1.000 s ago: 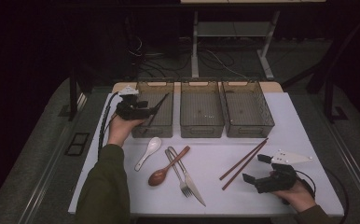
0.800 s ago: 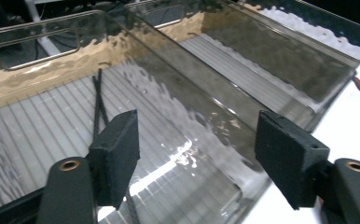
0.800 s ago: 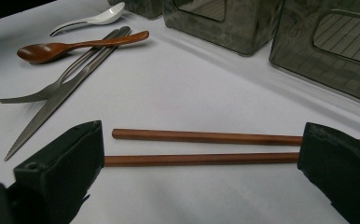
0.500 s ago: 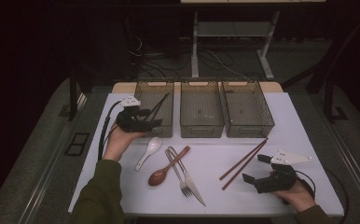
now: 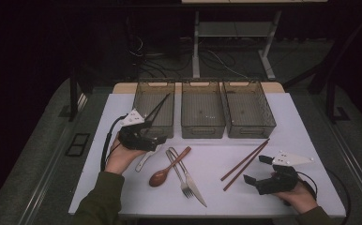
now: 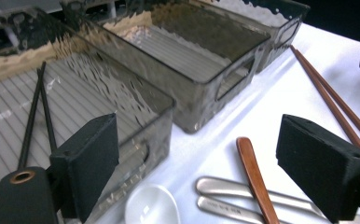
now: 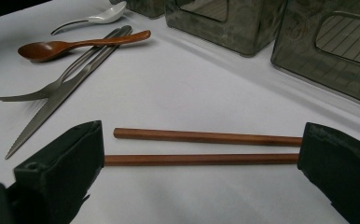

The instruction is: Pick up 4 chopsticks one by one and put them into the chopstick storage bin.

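My left gripper (image 5: 156, 139) hovers low over the table just in front of the left bin (image 5: 140, 101). Its jaws have just been opening and stand open, gripping nothing; below the gap lie the white spoon (image 6: 150, 205) and the wooden spoon's handle (image 6: 255, 177). A pair of black chopsticks (image 5: 158, 108) leans inside that bin, also seen as black chopsticks (image 6: 37, 116) at the left. My right gripper (image 5: 256, 169) rests open at the near right, its jaws either side of two brown chopsticks (image 7: 206, 147) lying flat, without touching them.
Three smoky plastic bins stand in a row at the back; the middle bin (image 5: 202, 110) and right bin (image 5: 247, 110) look nearly bare. A wooden spoon (image 5: 167, 171), a fork (image 5: 179, 176) and a knife (image 5: 193, 185) lie mid-table on the white mat (image 5: 282, 131).
The left gripper has drawn back from the left bin toward the person and now sits over the white spoon. The black chopsticks stay in the bin. The right hand has not moved.
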A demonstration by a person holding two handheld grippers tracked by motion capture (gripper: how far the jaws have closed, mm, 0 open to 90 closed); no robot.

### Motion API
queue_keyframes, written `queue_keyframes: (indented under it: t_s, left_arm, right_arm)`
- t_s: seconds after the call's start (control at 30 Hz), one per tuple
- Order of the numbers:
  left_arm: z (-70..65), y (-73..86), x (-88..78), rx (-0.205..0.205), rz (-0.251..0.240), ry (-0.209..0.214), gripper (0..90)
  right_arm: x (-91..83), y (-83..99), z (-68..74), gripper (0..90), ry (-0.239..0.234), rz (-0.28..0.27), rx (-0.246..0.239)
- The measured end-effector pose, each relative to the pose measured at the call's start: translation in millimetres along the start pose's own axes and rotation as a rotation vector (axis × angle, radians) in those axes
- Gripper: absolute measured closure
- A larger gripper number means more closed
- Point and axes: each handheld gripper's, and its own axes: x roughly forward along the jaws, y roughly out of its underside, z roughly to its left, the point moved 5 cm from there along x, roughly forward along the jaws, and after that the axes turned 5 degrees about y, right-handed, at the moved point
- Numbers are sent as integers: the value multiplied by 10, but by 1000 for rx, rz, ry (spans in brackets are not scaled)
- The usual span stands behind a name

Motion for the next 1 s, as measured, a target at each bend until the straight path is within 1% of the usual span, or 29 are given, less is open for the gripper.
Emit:
queue_keyframes:
  t_s: [0.07,0.1,0.23,0.33,0.4,0.47,0.5,0.57,0.7,0.83,0.9,1.0]
  left_arm:
    - [-57,68,-5,15,11,-2,106]
    - [-86,99,-5,16,15,-2,78]
    - [-173,196,-24,12,19,5,22]
    - [-223,240,-59,9,20,12,12]
    - [-256,272,-83,-6,11,25,11]
    - [-303,323,-96,-11,1,37,9]
    - [-332,353,-93,-14,4,40,0]
    - [-390,417,-93,-2,14,41,0]
    - [-483,535,-112,-3,33,55,0]
    - [-538,617,-147,-19,29,61,0]
    - [-560,656,-157,-23,33,71,0]
    - [-563,703,-145,-16,58,73,0]
  right_arm:
    - [-5,-2,-1,8,0,-1,-1]
    - [-7,-4,-1,8,0,-2,-1]
    - [-6,-7,-3,8,0,-4,-5]
    - [-8,-5,5,8,-2,-1,-2]
    - [-8,-6,5,8,-2,-3,-4]
    - [-9,-6,5,8,-2,-3,-2]
    - [-8,-6,4,8,-2,-4,-4]
    - [-7,-5,3,8,-1,-2,-4]
    - [-6,-5,4,8,0,-1,-4]
    - [-14,-5,2,8,1,-2,2]
    - [-15,-4,-1,8,2,-2,5]
    - [-15,0,-16,8,0,15,-1]
